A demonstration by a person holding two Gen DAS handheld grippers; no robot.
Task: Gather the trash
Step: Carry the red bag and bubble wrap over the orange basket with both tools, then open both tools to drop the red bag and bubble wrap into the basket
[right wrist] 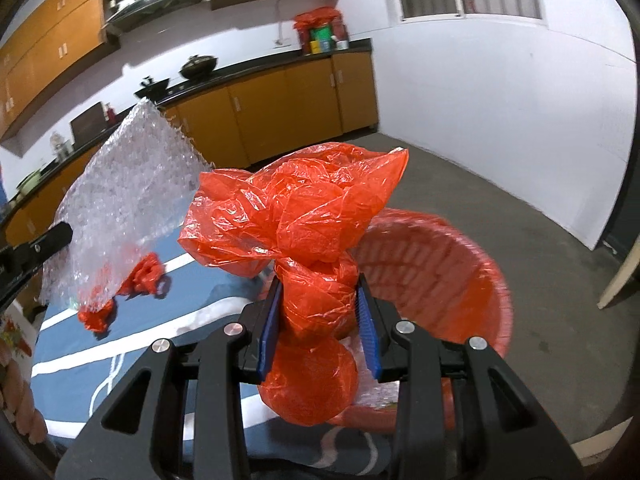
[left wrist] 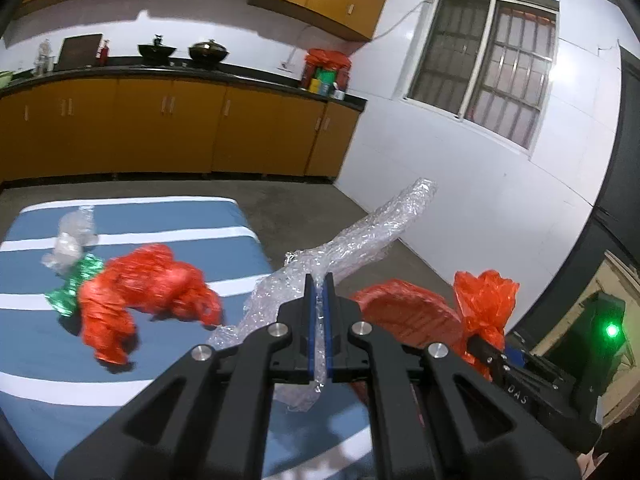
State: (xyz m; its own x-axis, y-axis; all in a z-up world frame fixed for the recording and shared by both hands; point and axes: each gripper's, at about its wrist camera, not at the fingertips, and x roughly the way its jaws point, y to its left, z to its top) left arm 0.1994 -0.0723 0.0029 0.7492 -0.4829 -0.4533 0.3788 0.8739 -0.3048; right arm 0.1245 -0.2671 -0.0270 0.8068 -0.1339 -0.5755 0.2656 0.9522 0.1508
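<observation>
**Operator:** State the relation that governs the coming move.

**Technician:** The red basket [right wrist: 452, 280] lies directly ahead of and below the right gripper [right wrist: 318, 316], beside the edge of the bed [left wrist: 132, 364]. In the left wrist view the same basket sits to the right of the left gripper [left wrist: 318, 308]. In my judgement the right hand is nearer the basket and should release first.

**Operator:** Condition of the right fingers?

**Technician:** Clamped on the red plastic bag [right wrist: 296, 216] at its knotted neck. The loose top flares above the blue pads [right wrist: 366, 324]; a rounded bulge hangs beneath them, over the near rim of the basket.

**Operator:** And the left fingers?

**Technician:** Closed on a strip of bubble wrap [left wrist: 360, 240]. Its long axis runs forward and up to the right, away from the fingers, with a shorter tail drooping below them. It hangs above the bed edge, left of the basket.

**Operator:** Appearance of both items?

**Technician:** The bag is thin, translucent and heavily creased. The wrap is clear, crumpled and appears light; it will probably flex on release.

**Operator:** Trash not yet collected?

**Technician:** A crumpled red bag [left wrist: 136, 292], a green foil wrapper [left wrist: 74, 284] and a clear plastic scrap [left wrist: 72, 240] lie together on the bed, well apart from the basket.
</observation>
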